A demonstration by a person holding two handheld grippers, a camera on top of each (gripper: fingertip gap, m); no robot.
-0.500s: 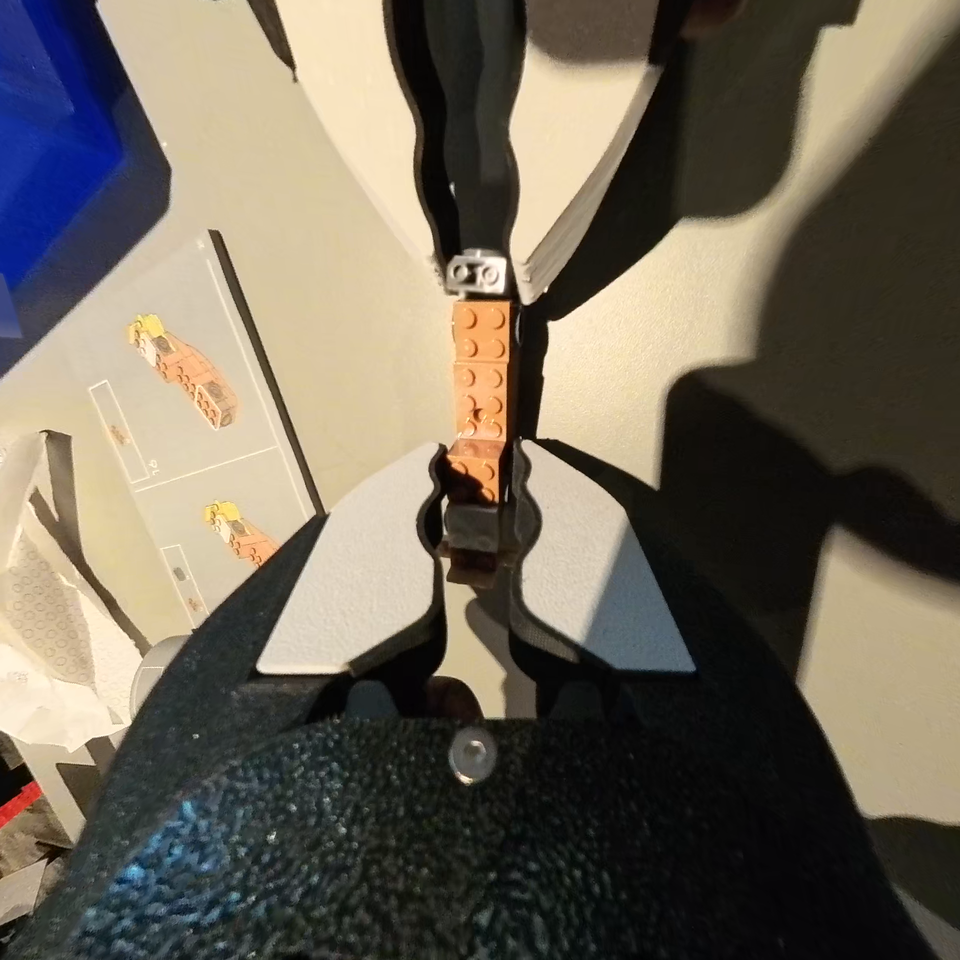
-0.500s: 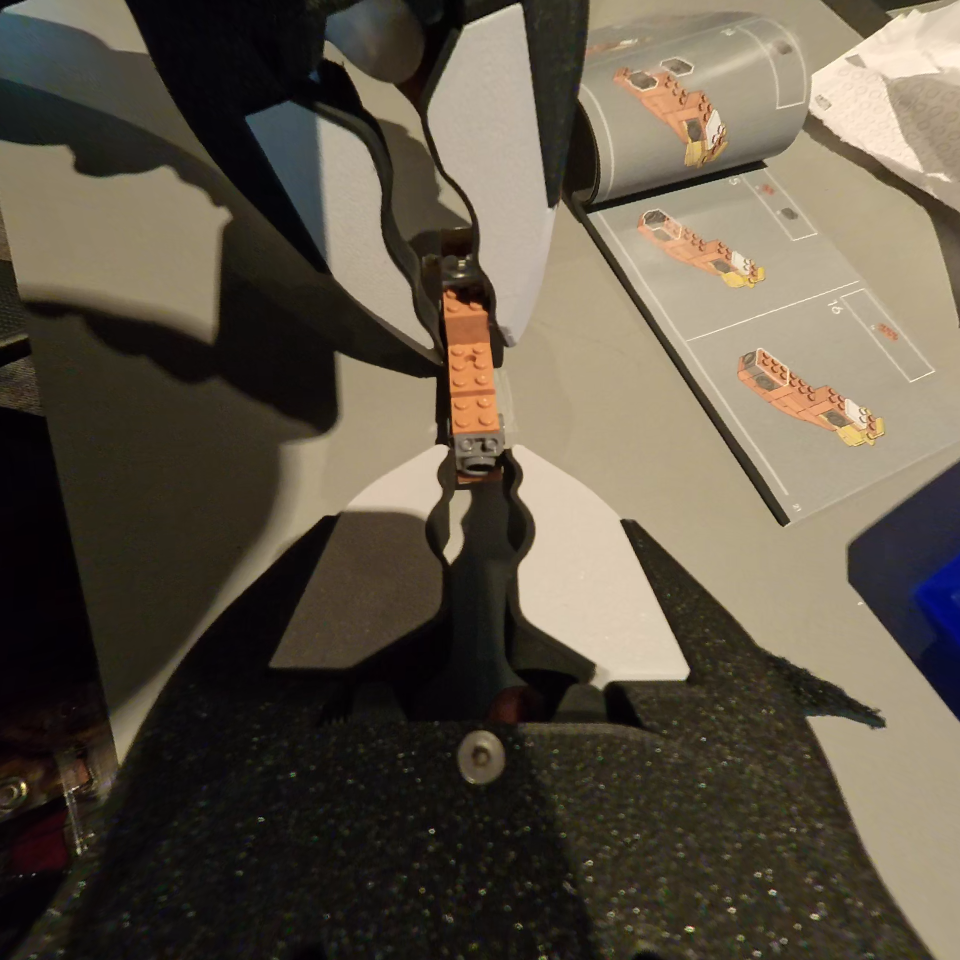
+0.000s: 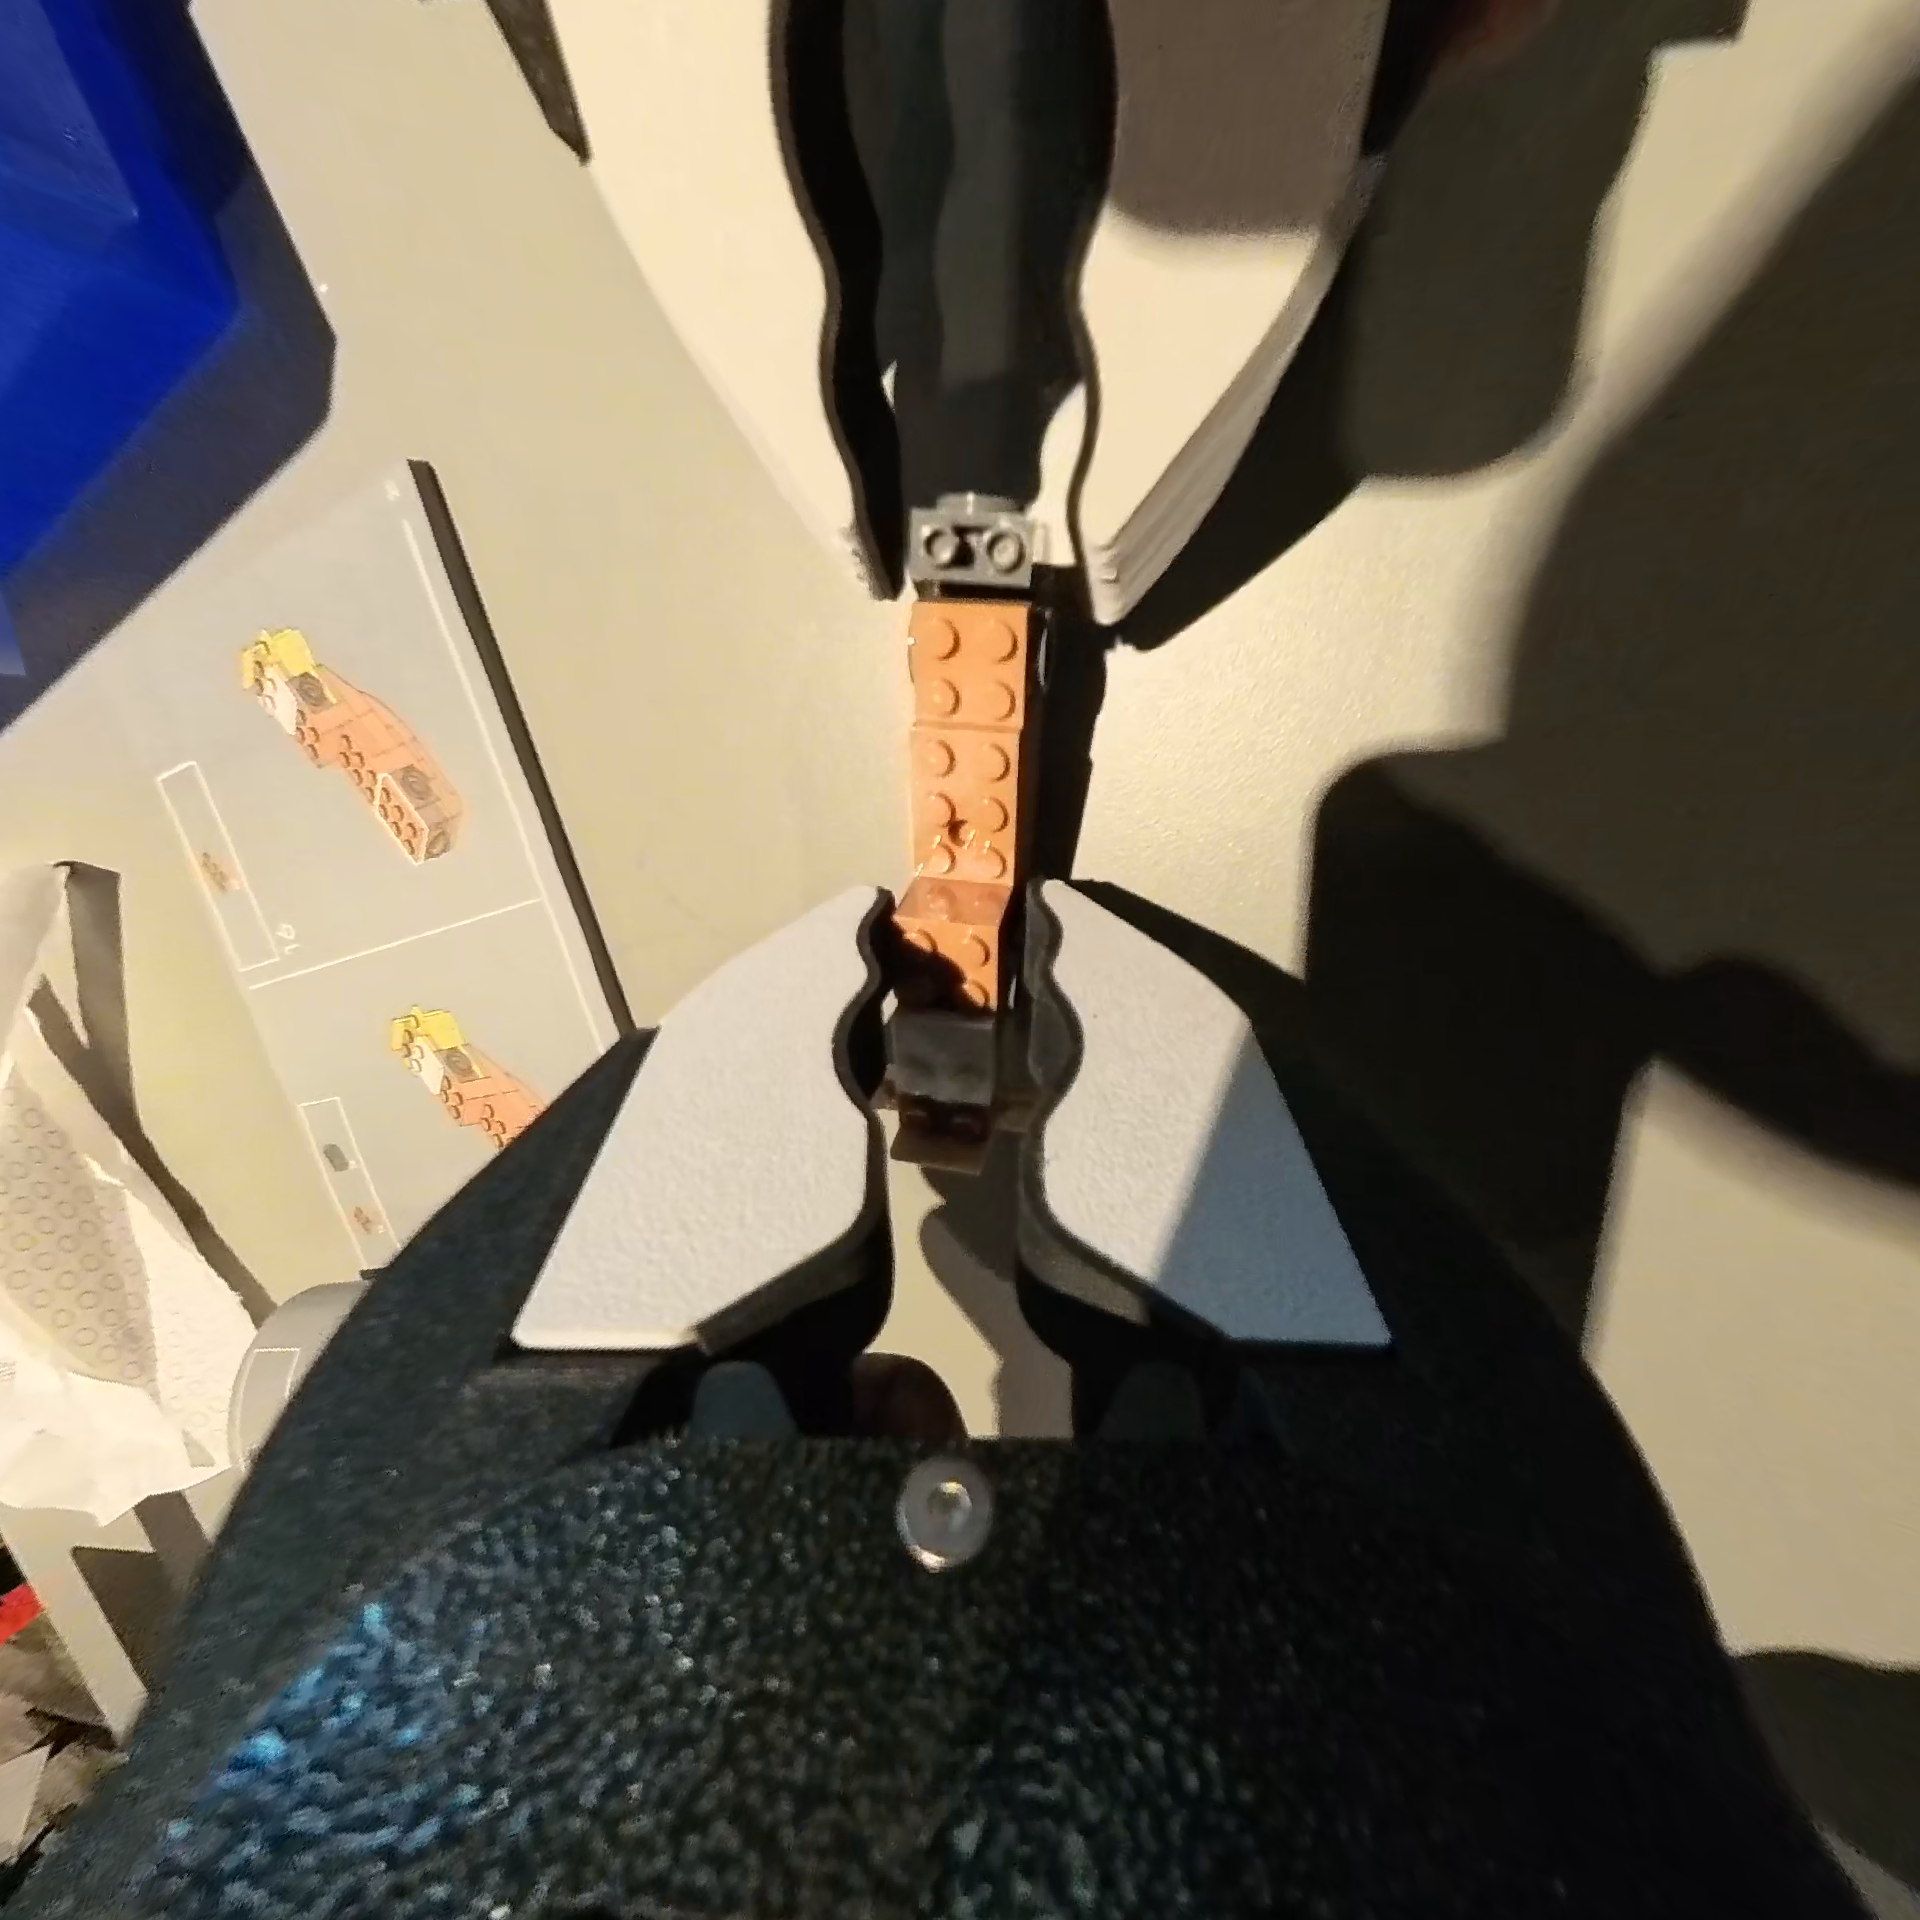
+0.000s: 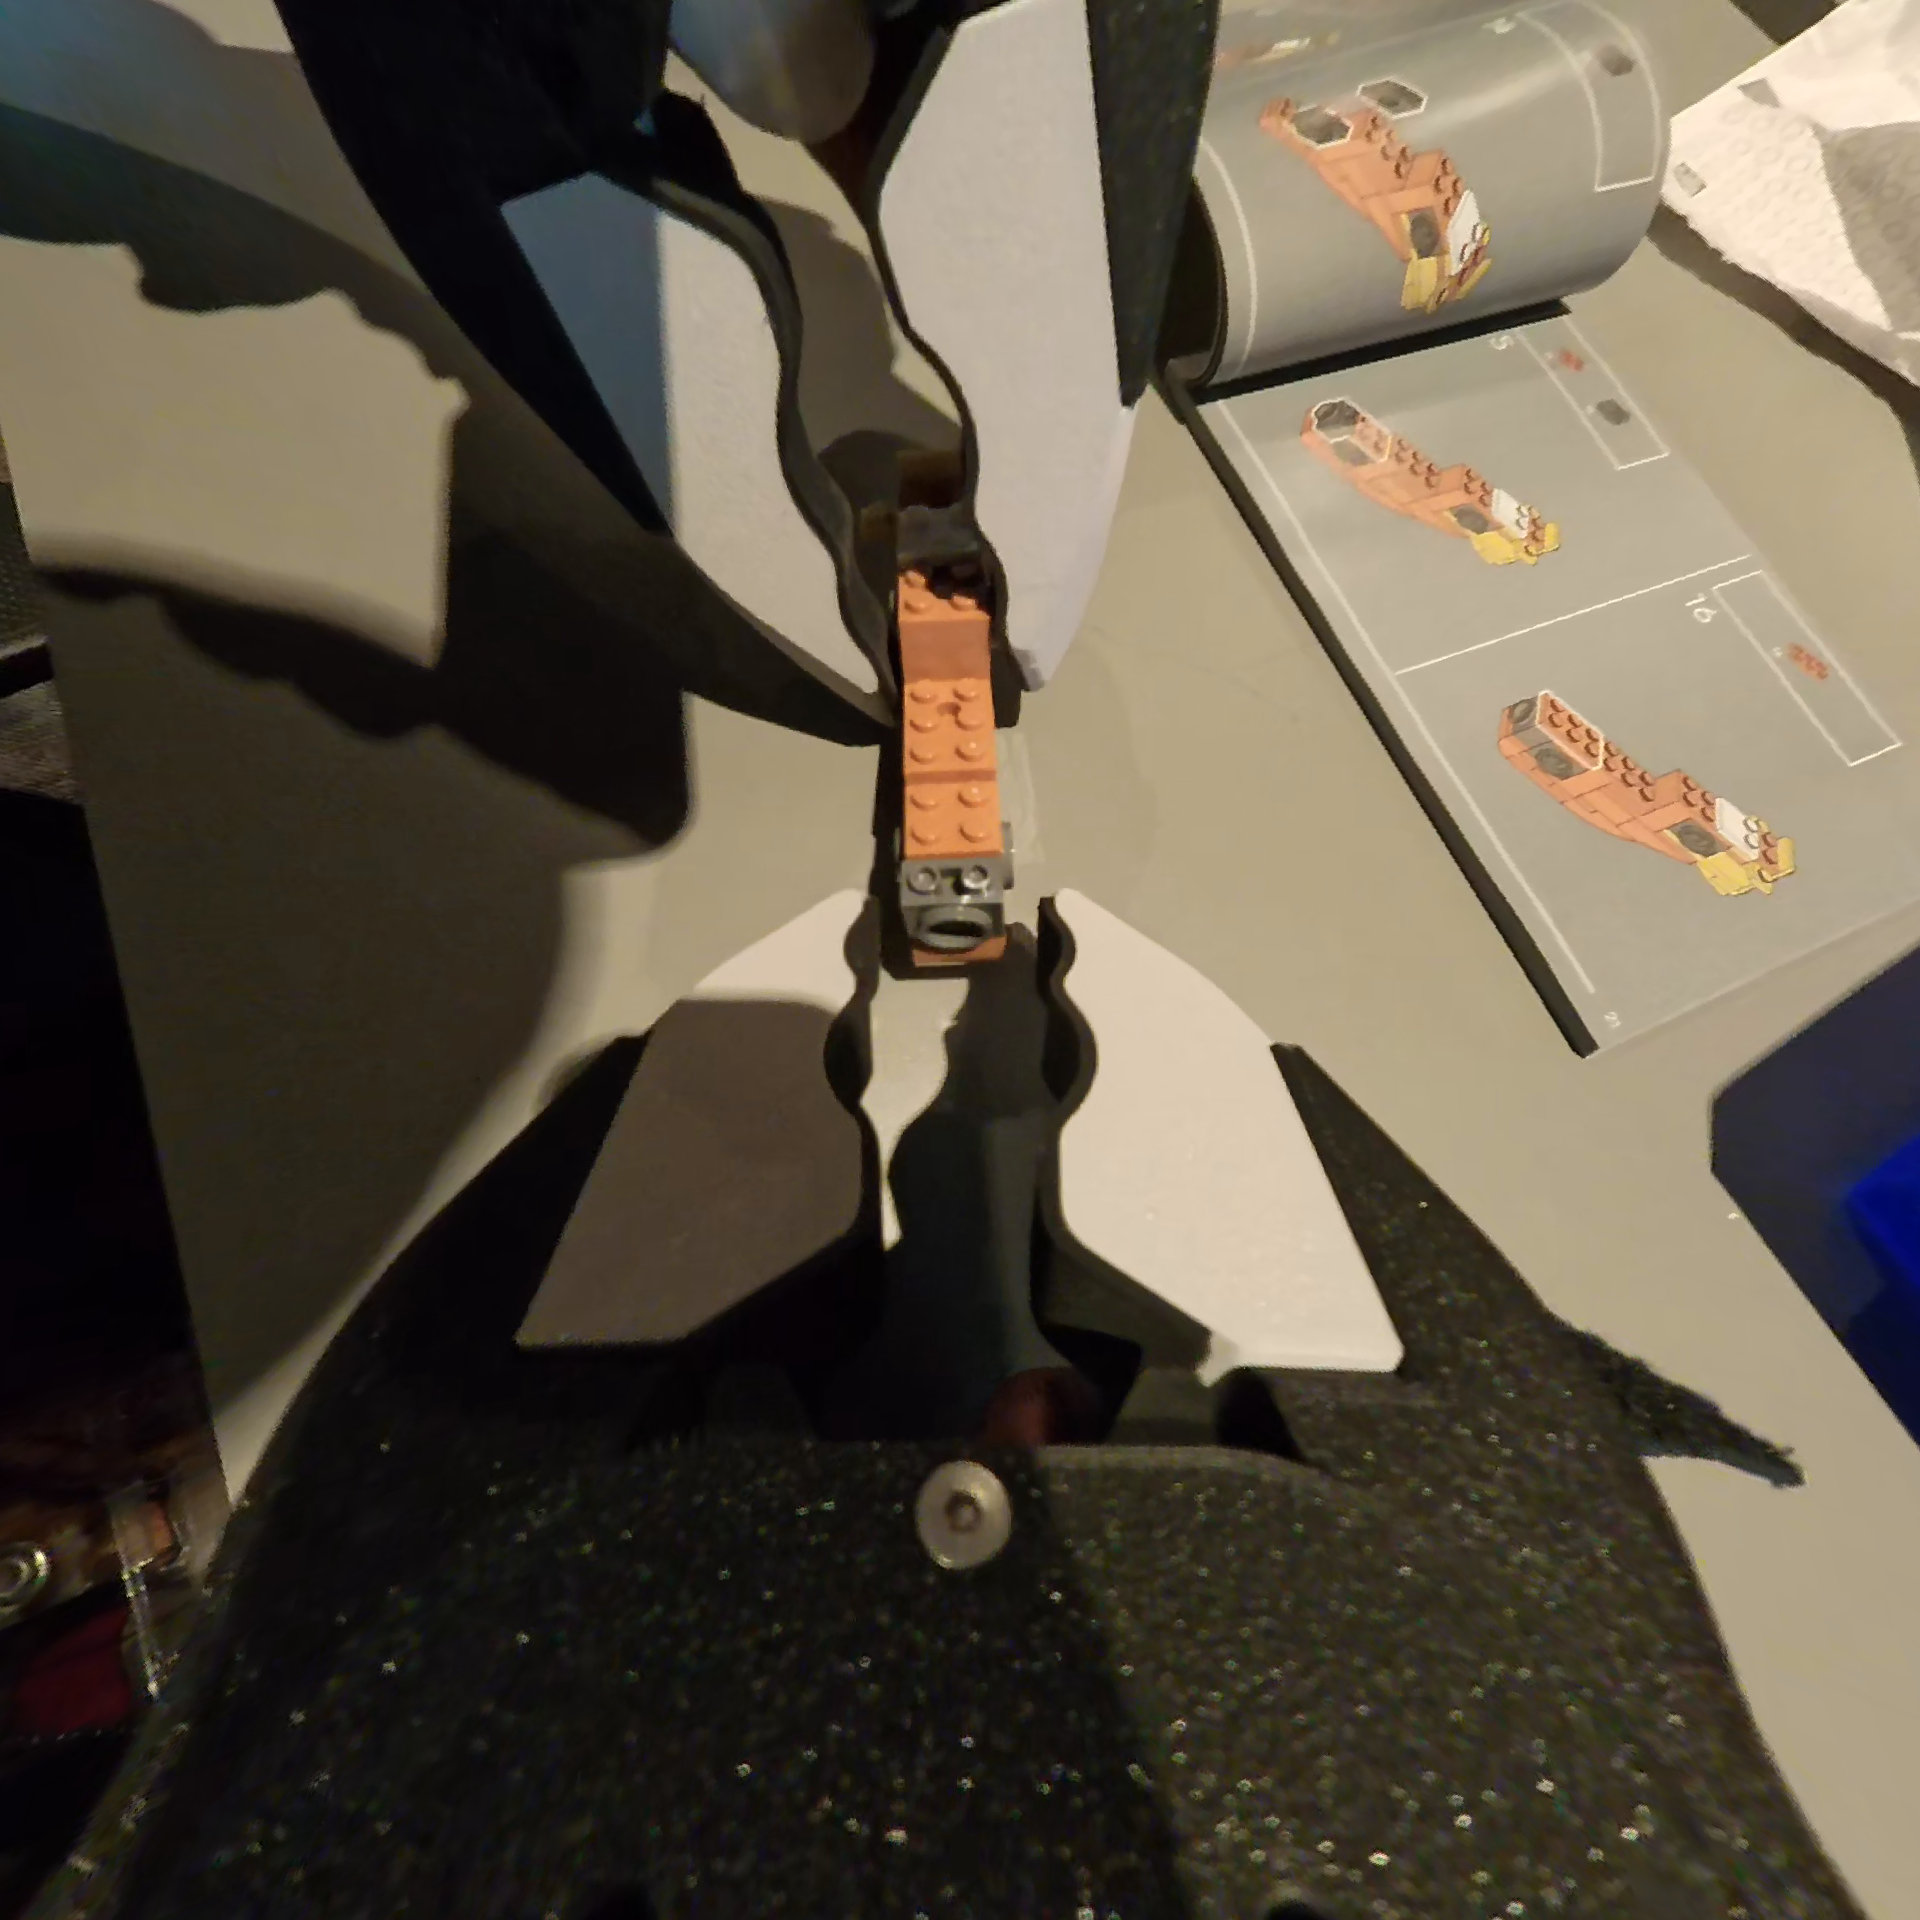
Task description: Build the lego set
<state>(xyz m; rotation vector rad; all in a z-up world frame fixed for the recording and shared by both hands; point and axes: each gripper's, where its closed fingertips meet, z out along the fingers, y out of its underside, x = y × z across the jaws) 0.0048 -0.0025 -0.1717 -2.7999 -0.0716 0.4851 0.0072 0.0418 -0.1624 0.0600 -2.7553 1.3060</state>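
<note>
The orange model (image 3: 971, 769) spans mid-frame between both grippers. The left gripper (image 3: 951, 997) is clamped on its dark near end; the right gripper (image 4: 961, 935) stands parted around the grey brick (image 4: 954, 902). The booklet (image 4: 1621, 665) lies at right.

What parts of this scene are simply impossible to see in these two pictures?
- Near end of the orange lego build: left wrist view, sunk in shadow between the left gripper fingers.
- Whether the right gripper actually touches the grey brick: unclear in both views.
- Instruction booklet: upper page curled over; left wrist view crops it.
- Blue bin: cut by edges.
</note>
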